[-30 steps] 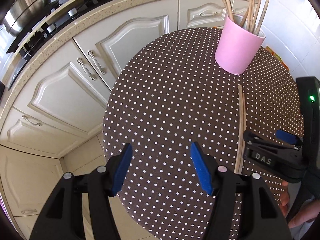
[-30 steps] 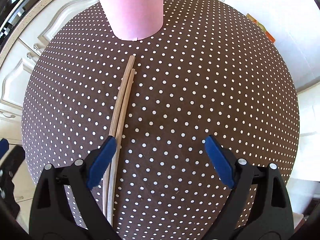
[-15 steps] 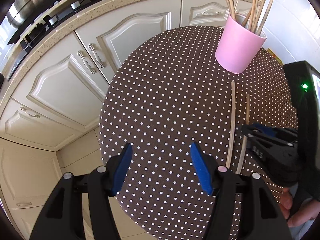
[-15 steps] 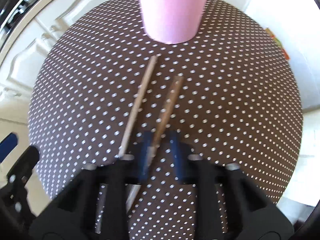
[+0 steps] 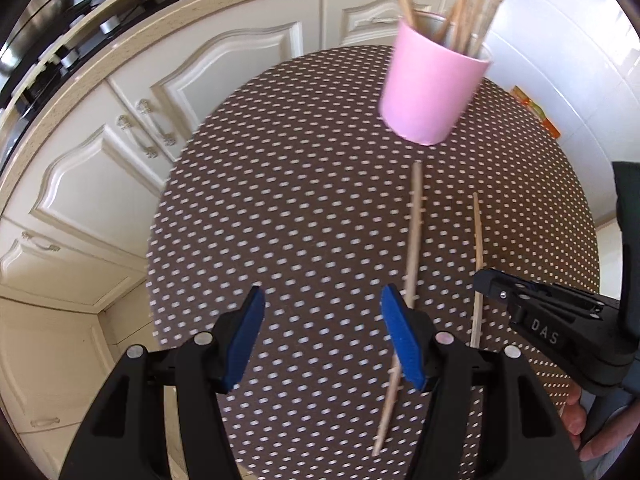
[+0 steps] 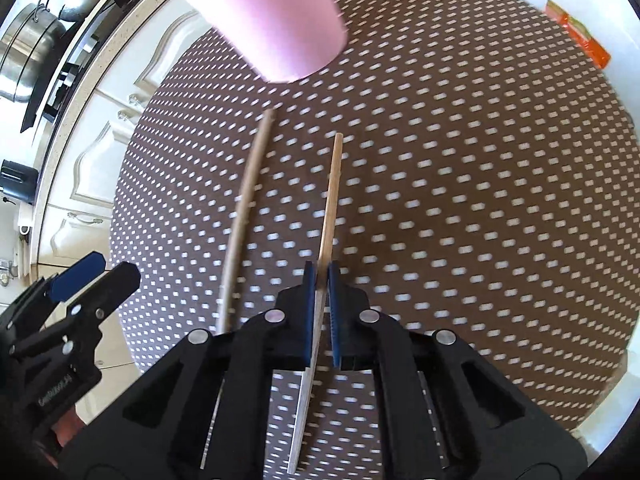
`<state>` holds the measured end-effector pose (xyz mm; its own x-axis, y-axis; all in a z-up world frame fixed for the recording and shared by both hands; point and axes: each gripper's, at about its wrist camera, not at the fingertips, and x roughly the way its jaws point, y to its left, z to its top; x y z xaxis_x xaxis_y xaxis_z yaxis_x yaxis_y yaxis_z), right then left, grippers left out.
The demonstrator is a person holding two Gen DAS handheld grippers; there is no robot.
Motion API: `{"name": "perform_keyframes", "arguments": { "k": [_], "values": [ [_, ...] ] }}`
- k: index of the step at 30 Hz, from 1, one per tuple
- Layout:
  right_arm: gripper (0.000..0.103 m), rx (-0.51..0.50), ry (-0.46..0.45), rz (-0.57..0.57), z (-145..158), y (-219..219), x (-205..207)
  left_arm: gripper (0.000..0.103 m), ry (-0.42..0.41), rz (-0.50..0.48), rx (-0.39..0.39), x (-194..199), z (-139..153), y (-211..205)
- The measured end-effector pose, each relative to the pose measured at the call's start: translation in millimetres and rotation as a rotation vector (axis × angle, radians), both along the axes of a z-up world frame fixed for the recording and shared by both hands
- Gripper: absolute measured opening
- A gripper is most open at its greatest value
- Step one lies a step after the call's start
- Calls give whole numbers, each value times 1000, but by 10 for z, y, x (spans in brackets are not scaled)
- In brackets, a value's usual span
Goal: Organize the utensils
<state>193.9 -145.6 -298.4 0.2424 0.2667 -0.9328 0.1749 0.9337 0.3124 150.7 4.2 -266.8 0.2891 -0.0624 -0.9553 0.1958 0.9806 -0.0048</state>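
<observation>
Our right gripper is clamped on one chopstick; its lower end is hidden under the fingers. The second chopstick lies free just beside it, partly covered by our left gripper, whose jaws stand apart and empty. The pink cup, cut off in the right view, shows more chopsticks only in the left view. The dotted table beside is bare.

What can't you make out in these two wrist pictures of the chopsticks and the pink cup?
- Pink cup: right wrist view, rim cut off by the top edge; contents unseen there.
- Sticks in the cup: left wrist view, blurred, tops cut off; no count possible.
- Held chopstick: its lower stretch is hidden by the right gripper.
- Loose chopstick: part hidden behind the left gripper.
</observation>
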Motion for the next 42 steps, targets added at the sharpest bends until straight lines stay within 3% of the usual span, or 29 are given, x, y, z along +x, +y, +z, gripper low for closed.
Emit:
{"name": "perform_keyframes", "arguments": {
  "k": [9,16,21,22,24,25,39,42],
  "values": [
    [7,-39,-29,-30,35,-385,-101,60,33,-52,4,233,-186,-474],
    [7,-25,-36,-37,130,-621,-101,60,63,-53,70,458,-396,-684],
    [7,-6,-33,-43,254,-1174,-293,59,133,-32,39,606,-544,-723],
    [7,1,-32,-46,272,-1252,-317,53,133,-35,49,615,-561,-747],
    [7,19,-28,-52,257,-1251,-326,29,129,-61,49,627,-564,-800],
    [7,26,-26,-58,250,-1275,-329,6,136,-67,45,635,-569,-825],
    [7,44,-56,-90,338,-1382,-362,6,92,-72,25,533,-513,-838],
    [8,-4,-34,-119,332,-1394,-377,6,80,-72,22,508,-469,-805]
  ]
}}
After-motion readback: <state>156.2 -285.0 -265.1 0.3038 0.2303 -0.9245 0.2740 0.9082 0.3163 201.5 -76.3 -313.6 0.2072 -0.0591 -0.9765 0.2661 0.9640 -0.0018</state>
